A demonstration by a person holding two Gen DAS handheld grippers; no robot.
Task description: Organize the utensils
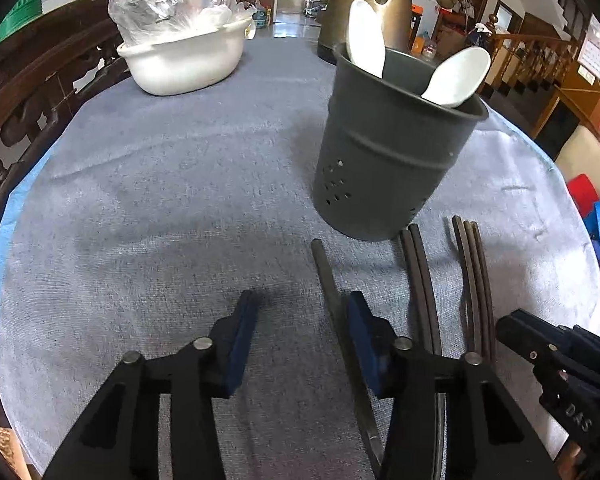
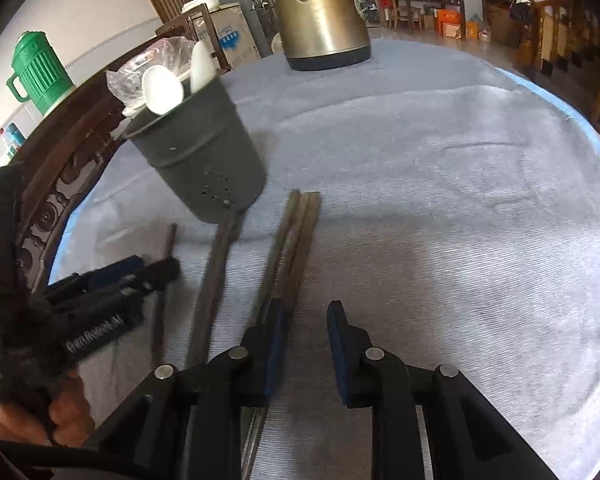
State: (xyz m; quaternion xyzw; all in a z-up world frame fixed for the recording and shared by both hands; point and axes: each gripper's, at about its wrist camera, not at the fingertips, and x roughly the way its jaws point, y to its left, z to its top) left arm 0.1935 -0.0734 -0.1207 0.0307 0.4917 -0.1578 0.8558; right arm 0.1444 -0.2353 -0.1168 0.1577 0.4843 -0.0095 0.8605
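Observation:
A grey utensil holder stands on the blue-grey cloth and holds two white spoons; it also shows in the right wrist view. Dark chopsticks lie in front of it: a single one, a pair and a group of three. My left gripper is open and empty just above the cloth, its right finger over the single chopstick. My right gripper is open, with the group of three chopsticks running under its left finger.
A bronze kettle stands behind the holder. A white basin with plastic-wrapped items sits at the far left. A dark carved wooden chair back lines the table's left edge. A green jug stands beyond it.

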